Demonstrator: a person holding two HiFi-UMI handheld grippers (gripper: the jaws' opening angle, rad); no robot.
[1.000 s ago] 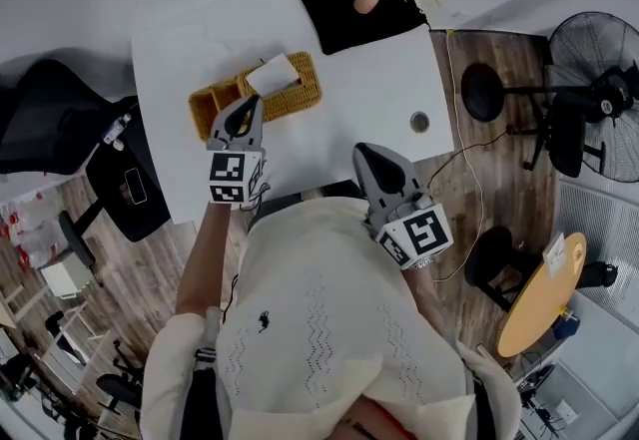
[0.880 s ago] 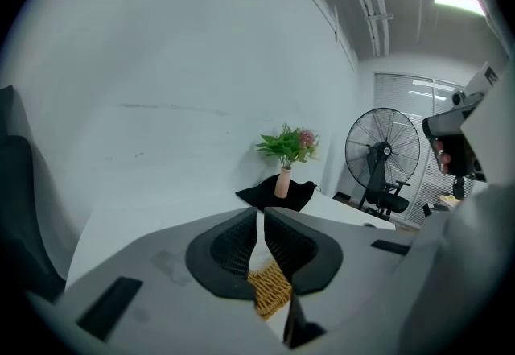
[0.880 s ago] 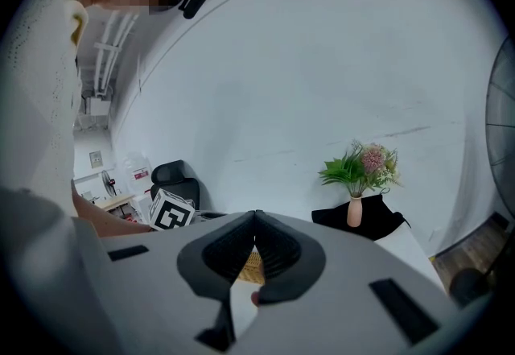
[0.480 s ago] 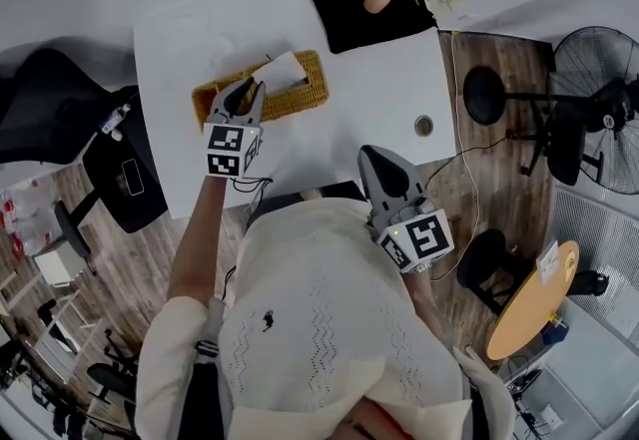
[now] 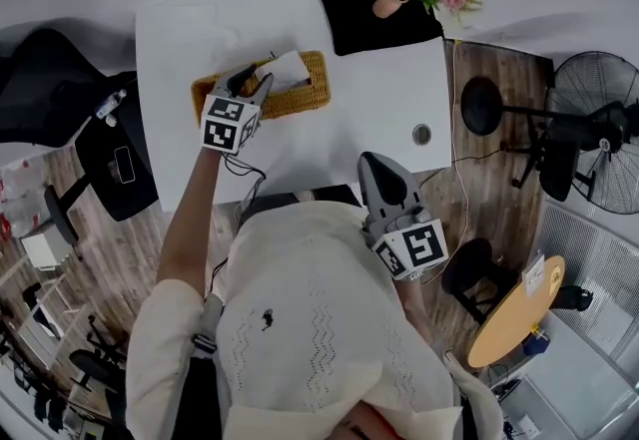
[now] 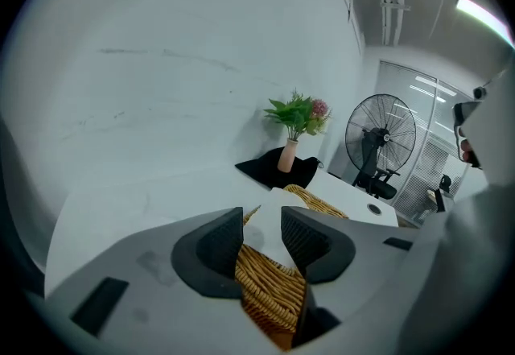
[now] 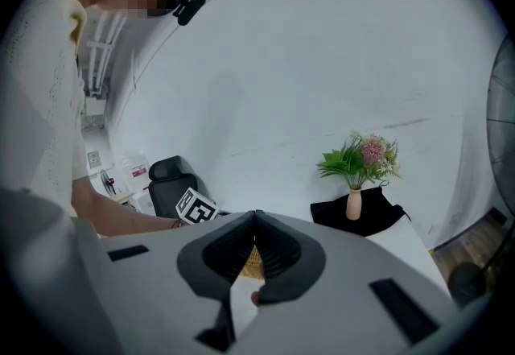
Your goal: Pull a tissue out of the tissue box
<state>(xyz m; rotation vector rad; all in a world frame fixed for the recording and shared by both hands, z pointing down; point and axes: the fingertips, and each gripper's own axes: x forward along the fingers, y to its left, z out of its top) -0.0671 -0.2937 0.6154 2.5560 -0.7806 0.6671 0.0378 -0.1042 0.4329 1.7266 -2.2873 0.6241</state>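
The left arm (image 5: 190,228) reaches forward. The left gripper (image 5: 250,82) tips downward, its jaws just opened and standing apart around the tissue (image 6: 268,235) without pressing it. The right gripper (image 5: 373,165) hangs near the body, jaws together, empty.

tissue box (image 5: 300,99): tan woven, lying flat | tissue (image 5: 287,70): white, poking up from its top, seemingly tilted

Head view steeply overhead; both gripper views low, sharing the plant (image 6: 296,116).
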